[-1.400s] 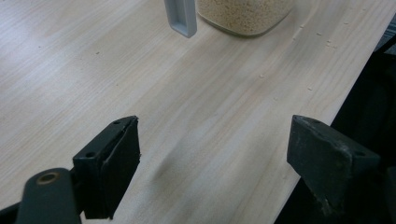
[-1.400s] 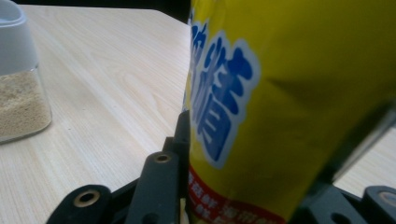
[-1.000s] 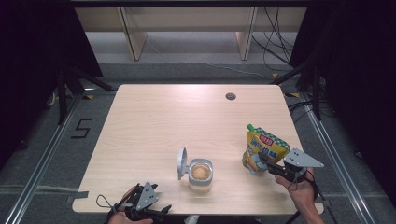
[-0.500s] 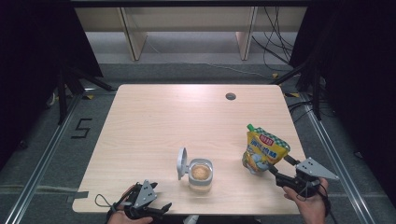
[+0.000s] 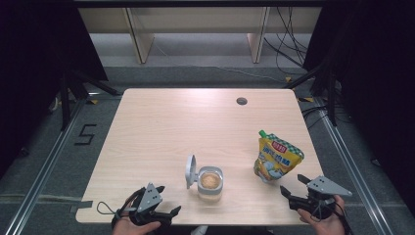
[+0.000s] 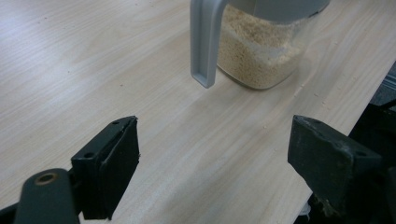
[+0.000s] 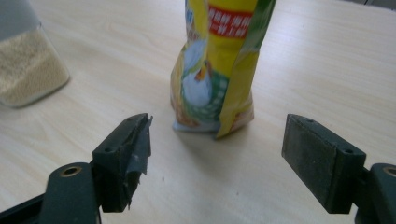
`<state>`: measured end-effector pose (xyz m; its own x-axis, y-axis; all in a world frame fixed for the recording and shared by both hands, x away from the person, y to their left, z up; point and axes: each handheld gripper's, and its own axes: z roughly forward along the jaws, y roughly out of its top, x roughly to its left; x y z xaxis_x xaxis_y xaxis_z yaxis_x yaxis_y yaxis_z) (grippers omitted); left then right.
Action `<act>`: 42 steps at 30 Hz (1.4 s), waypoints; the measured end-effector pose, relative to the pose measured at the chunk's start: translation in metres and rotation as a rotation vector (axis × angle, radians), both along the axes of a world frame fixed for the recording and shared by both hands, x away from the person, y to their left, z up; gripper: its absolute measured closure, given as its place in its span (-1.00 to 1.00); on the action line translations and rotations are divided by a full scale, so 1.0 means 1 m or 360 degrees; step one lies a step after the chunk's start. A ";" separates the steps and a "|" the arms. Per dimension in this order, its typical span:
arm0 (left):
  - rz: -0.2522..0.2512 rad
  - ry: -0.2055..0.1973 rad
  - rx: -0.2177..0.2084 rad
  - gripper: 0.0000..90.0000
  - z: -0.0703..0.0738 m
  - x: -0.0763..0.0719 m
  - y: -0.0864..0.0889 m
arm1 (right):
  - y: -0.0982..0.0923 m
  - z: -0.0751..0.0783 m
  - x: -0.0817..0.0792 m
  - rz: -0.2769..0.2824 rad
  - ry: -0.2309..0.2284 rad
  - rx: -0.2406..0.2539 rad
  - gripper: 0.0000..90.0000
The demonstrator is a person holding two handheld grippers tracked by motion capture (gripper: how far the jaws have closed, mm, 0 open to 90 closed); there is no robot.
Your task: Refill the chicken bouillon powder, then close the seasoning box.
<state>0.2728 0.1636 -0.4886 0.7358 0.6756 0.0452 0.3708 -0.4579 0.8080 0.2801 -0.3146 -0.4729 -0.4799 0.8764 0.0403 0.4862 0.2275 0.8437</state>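
Glossy plastic pouch (image 5: 276, 159), matt wooden table (image 5: 176, 127)
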 end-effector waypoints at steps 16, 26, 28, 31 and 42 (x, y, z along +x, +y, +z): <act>0.0019 -0.0066 -0.0121 0.17 0.032 0.012 -0.006 | 0.004 -0.004 -0.010 0.0120 0.0042 -0.0125 -0.43; -0.0075 -0.0190 -0.0051 0.95 0.042 0.027 -0.008 | 0.005 -0.007 -0.009 0.0137 0.0074 -0.0165 -0.40; -0.0078 -0.0191 -0.0069 0.98 0.045 0.027 -0.010 | 0.007 -0.007 -0.009 0.0137 0.0091 -0.0145 -0.39; -0.0088 -0.0193 -0.0071 0.98 0.049 0.029 -0.013 | 0.007 -0.008 -0.008 0.0163 0.0073 -0.0175 -0.39; -0.0122 -0.0210 -0.0085 0.98 0.061 0.028 -0.025 | 0.009 -0.006 -0.009 0.0136 0.0092 -0.0158 -0.39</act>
